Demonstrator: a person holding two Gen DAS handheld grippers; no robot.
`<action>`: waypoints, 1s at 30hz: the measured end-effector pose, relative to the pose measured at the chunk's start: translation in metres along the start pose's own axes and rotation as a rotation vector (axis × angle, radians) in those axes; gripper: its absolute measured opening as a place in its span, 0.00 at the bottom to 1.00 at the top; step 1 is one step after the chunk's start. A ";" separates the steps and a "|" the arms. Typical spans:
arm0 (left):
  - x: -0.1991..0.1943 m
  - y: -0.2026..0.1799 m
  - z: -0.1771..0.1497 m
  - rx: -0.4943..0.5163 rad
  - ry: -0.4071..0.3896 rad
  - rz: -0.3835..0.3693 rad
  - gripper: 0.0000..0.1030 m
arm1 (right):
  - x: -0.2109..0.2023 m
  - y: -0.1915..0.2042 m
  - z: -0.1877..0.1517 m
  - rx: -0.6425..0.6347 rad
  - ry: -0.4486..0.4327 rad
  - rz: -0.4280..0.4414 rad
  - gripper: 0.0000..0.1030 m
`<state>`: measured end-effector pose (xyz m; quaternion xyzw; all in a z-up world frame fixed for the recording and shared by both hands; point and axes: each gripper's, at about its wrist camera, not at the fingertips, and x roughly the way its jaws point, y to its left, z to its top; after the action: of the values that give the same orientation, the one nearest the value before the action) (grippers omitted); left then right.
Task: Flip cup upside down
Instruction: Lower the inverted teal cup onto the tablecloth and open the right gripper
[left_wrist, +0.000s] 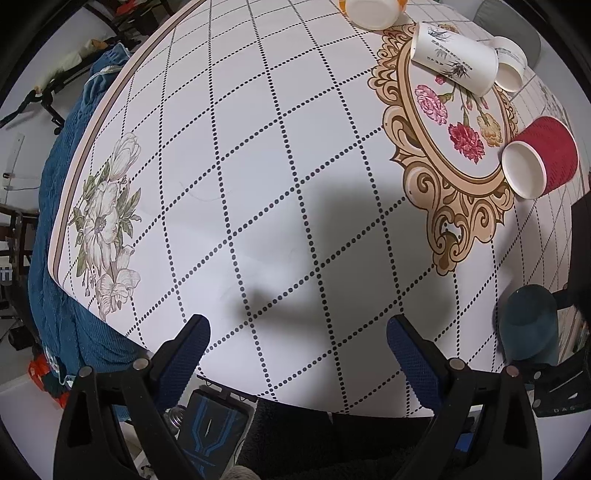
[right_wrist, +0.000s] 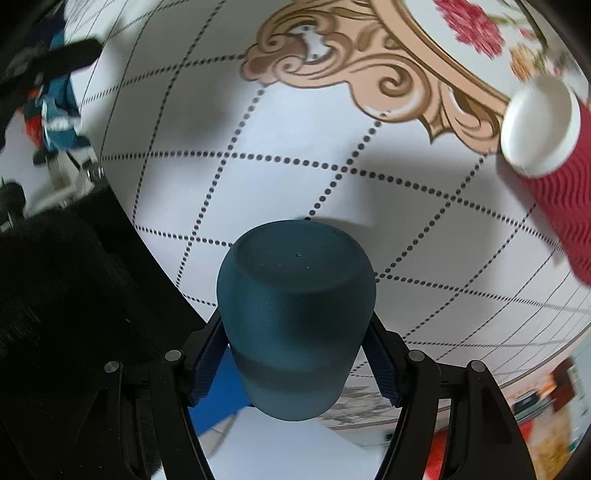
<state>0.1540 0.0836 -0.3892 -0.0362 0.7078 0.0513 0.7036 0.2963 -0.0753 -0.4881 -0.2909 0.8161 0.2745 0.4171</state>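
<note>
My right gripper (right_wrist: 295, 354) is shut on a dark teal cup (right_wrist: 295, 317), its flat base facing the camera, held above the near part of the table. The same teal cup (left_wrist: 530, 325) shows at the right edge of the left wrist view. My left gripper (left_wrist: 297, 343) is open and empty above the near table edge. A red ribbed paper cup (left_wrist: 543, 160) lies on its side, also seen in the right wrist view (right_wrist: 554, 170). A white printed cup (left_wrist: 452, 61) lies on its side farther back.
The table has a white cloth (left_wrist: 258, 147) with dotted grid and an ornate flower medallion (left_wrist: 450, 122). A small white cup (left_wrist: 511, 64) and an orange-and-white cup (left_wrist: 373, 13) lie at the far edge. A blue fabric chair (left_wrist: 70, 258) stands left of the table.
</note>
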 end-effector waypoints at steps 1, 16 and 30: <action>0.000 -0.001 0.000 0.003 -0.001 0.001 0.95 | -0.002 -0.005 0.003 0.016 -0.001 0.013 0.70; -0.004 -0.018 -0.002 0.046 -0.004 0.011 0.95 | -0.008 -0.065 0.003 0.204 -0.029 0.093 0.78; -0.007 -0.037 -0.005 0.100 -0.004 0.025 0.95 | -0.032 -0.075 0.012 0.207 -0.132 0.027 0.69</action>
<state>0.1535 0.0463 -0.3828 0.0078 0.7084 0.0247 0.7053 0.3706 -0.1100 -0.4827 -0.2167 0.8146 0.2128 0.4942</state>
